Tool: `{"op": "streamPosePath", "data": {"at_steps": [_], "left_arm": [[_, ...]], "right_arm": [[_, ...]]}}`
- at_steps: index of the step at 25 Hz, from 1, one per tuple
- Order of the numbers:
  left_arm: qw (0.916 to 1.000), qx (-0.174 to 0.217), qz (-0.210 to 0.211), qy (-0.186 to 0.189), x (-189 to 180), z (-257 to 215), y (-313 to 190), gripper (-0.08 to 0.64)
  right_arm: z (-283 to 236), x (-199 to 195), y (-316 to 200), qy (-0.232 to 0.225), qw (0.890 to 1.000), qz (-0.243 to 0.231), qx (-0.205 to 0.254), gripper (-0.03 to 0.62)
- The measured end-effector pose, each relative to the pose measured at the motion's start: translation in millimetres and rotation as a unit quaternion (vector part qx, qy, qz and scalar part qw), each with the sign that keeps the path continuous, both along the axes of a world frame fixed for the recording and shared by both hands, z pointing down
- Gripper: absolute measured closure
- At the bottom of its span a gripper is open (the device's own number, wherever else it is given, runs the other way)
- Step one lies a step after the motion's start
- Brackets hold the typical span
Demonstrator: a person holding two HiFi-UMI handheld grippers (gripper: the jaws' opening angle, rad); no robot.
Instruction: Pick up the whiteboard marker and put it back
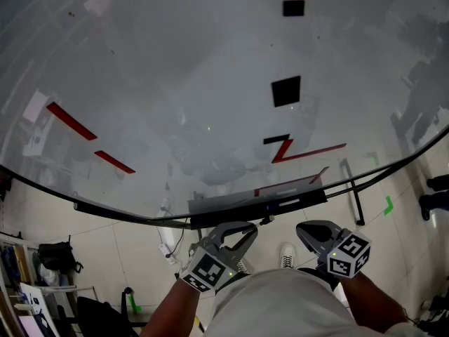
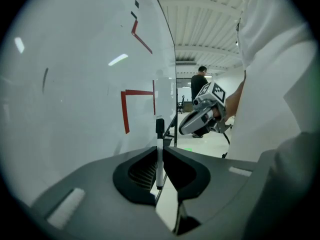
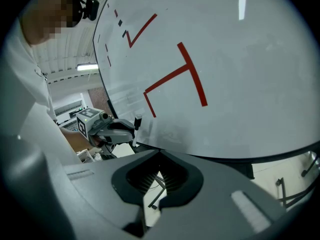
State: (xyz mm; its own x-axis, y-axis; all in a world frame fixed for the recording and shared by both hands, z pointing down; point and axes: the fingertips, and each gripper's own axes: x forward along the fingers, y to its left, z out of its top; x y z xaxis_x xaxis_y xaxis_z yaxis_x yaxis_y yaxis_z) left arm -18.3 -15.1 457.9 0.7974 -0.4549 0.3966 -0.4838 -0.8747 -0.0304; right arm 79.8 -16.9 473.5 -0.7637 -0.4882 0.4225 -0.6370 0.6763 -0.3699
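Observation:
The whiteboard marker (image 2: pixel 159 156), white with a black cap, stands upright between the jaws of my left gripper (image 2: pixel 160 153), which is shut on it. In the right gripper view the same marker (image 3: pixel 136 130) sticks up from the left gripper (image 3: pixel 125 130), close to the whiteboard's lower edge. The head view shows the left gripper (image 1: pixel 237 234) just below the grey marker tray (image 1: pixel 280 192) at the bottom of the whiteboard (image 1: pixel 196 83). My right gripper (image 1: pixel 314 234) is beside it to the right; its jaws meet with nothing between them (image 3: pixel 160 155).
The whiteboard carries red tape lines (image 1: pixel 70 121) and black square magnets (image 1: pixel 285 90). Its stand's feet (image 1: pixel 354 195) reach onto the tiled floor. Shelving and bags (image 1: pixel 52 258) sit at lower left. A person (image 2: pixel 199 84) stands far off in the room.

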Motion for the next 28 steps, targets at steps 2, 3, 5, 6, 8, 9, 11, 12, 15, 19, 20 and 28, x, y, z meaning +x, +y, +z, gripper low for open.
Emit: {"op": "streamPosePath", "data": {"at_steps": [2, 3, 5, 6, 8, 9, 11, 12, 15, 19, 20, 28], "left_arm": [[0.9997, 0.010, 0.001, -0.024, -1.4, 3.5, -1.6, 0.505], [0.9993, 0.017, 0.002, -0.034, -1.5, 4.0, -2.7, 0.505], [0.9981, 0.029, 0.003, -0.054, -2.4, 5.2, -5.0, 0.505], [0.9976, 0.033, 0.004, -0.061, -3.2, 5.5, -6.2, 0.505], [0.9965, 0.041, 0.004, -0.072, -4.8, 5.6, -8.4, 0.505], [0.9958, 0.045, 0.005, -0.079, -5.5, 6.2, -9.2, 0.505], [0.9943, 0.052, 0.008, -0.092, -6.1, 8.2, -9.4, 0.505], [0.9935, 0.055, 0.011, -0.099, -5.8, 9.4, -9.2, 0.505], [0.9882, 0.069, 0.016, -0.136, -6.1, 17.2, -9.2, 0.505], [0.9760, 0.083, 0.020, -0.200, -7.5, 33.0, -13.1, 0.505], [0.9738, 0.085, 0.022, -0.210, -7.6, 35.5, -13.9, 0.505], [0.9532, 0.090, 0.024, -0.288, -15.5, 55.7, -21.6, 0.505]], "right_arm": [[0.0, -1.5, 0.1, -0.001, 1.000, -0.002, 0.001, 0.591], [0.3, -2.0, 0.4, -0.001, 1.000, -0.002, 0.001, 0.591], [0.5, -2.4, 0.8, 0.000, 1.000, -0.003, 0.000, 0.591], [0.4, -2.4, 0.7, -0.001, 1.000, -0.002, 0.000, 0.591], [0.3, -1.8, 0.6, -0.002, 1.000, -0.001, 0.000, 0.591], [0.6, -1.3, 0.7, -0.002, 1.000, 0.000, -0.001, 0.591], [1.3, -0.2, 0.9, 0.000, 1.000, 0.000, -0.001, 0.591], [1.3, 0.1, 0.7, 0.000, 1.000, 0.001, -0.001, 0.591], [0.9, -0.6, -0.1, -0.001, 1.000, 0.001, 0.000, 0.591], [1.9, 0.5, 0.5, 0.000, 1.000, 0.001, -0.002, 0.591], [2.4, 1.1, 0.6, 0.001, 1.000, 0.002, -0.003, 0.591], [3.9, 2.4, -0.1, 0.001, 1.000, 0.004, -0.003, 0.591]]}}
